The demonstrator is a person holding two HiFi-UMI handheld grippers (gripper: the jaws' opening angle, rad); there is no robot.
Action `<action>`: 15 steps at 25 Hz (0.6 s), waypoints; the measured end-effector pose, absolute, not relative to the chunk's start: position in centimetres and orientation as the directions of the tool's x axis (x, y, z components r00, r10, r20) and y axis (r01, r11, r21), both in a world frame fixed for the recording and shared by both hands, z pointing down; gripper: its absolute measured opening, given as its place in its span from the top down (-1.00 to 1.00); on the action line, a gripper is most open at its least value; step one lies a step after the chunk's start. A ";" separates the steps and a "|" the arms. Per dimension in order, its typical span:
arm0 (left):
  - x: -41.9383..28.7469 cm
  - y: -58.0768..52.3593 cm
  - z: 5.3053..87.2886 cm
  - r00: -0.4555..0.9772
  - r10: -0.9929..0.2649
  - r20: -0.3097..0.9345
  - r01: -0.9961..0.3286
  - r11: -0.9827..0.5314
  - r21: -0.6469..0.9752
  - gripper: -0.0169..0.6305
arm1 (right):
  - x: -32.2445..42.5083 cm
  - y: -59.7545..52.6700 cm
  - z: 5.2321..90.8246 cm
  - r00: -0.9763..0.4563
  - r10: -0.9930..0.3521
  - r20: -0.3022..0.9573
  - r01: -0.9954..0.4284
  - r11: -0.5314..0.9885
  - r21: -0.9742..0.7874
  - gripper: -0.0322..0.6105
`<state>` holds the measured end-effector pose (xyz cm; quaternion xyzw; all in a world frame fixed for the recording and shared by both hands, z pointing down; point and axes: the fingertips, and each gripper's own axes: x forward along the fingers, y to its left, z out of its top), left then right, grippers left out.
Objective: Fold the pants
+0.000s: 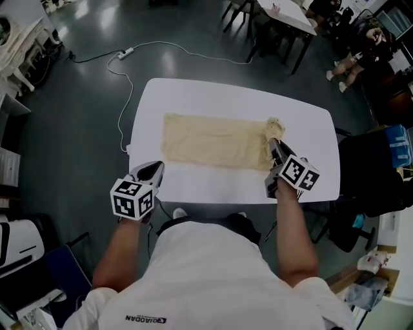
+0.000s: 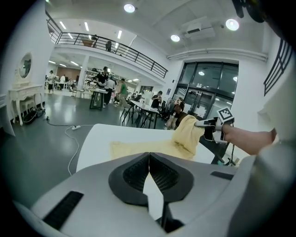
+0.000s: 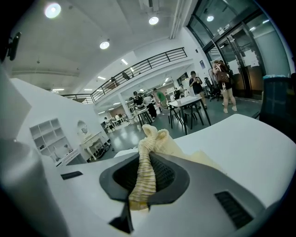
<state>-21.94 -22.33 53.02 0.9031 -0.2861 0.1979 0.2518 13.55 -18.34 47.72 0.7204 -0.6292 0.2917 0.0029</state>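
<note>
Cream-yellow pants [image 1: 213,142] lie flat in a long strip across the white table [image 1: 193,97]. My right gripper [image 1: 274,147] is shut on their right end, which is bunched and lifted a little off the table. In the right gripper view the ribbed fabric [image 3: 144,173] runs between the closed jaws of that gripper [image 3: 147,159]. My left gripper [image 1: 157,170] hovers at the table's near left edge, just short of the pants, shut with nothing in it. The left gripper view shows its jaws [image 2: 149,155] meeting, and beyond them the raised pants end [image 2: 187,134] in the right gripper [image 2: 209,124].
A white power strip with its cable [image 1: 122,54] lies on the grey floor beyond the table. Dark chairs and another table [image 1: 284,19] stand at the back right. A black chair [image 1: 368,174] is close by the table's right side. White furniture [image 1: 19,38] lines the left.
</note>
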 end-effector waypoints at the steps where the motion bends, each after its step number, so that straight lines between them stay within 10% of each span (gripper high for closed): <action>1: -22.4 -22.6 53.2 0.757 -0.416 0.505 -0.617 -0.709 0.341 0.86 | 12.9 -18.9 47.8 0.037 -0.904 0.427 -0.907 -0.209 -0.364 0.72; 15: -26.2 -23.3 53.5 0.725 -0.480 0.494 -0.673 -0.645 0.361 0.86 | 6.9 -23.8 45.9 -0.060 -0.904 0.422 -0.924 -0.109 -0.365 0.71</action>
